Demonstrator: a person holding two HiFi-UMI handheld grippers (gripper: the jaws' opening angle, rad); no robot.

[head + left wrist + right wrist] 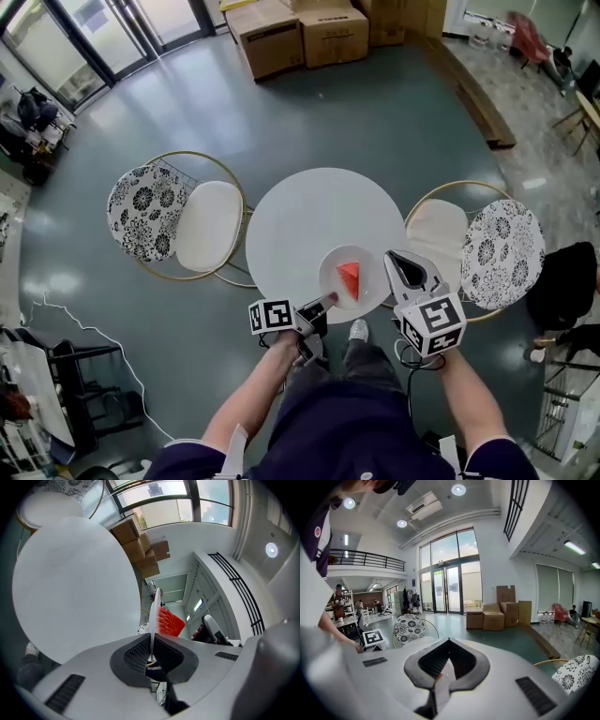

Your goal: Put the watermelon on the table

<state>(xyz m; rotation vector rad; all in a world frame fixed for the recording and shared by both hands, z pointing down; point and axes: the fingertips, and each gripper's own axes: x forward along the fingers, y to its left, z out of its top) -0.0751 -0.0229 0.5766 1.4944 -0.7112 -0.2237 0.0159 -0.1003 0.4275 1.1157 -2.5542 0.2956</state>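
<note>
A red watermelon wedge (pixel 349 277) lies on a small white plate (pixel 330 272) at the near edge of the round white table (pixel 300 216). My left gripper (pixel 328 300) is shut on the plate's near-left rim. In the left gripper view the plate (pixel 154 611) runs edge-on between the pads, with the wedge (pixel 169 622) on its right and the table (pixel 70 583) at left. My right gripper (pixel 392 258) lies along the plate's right edge. Its jaws (pixel 449 640) meet at the tips with nothing seen gripped. I cannot tell whether the plate rests on the table.
A floral-backed chair with a white seat (pixel 178 220) stands left of the table and a matching one (pixel 487 248) stands right of it. Cardboard boxes (pixel 300 33) sit on the floor far behind. My own legs are just below the table's near edge.
</note>
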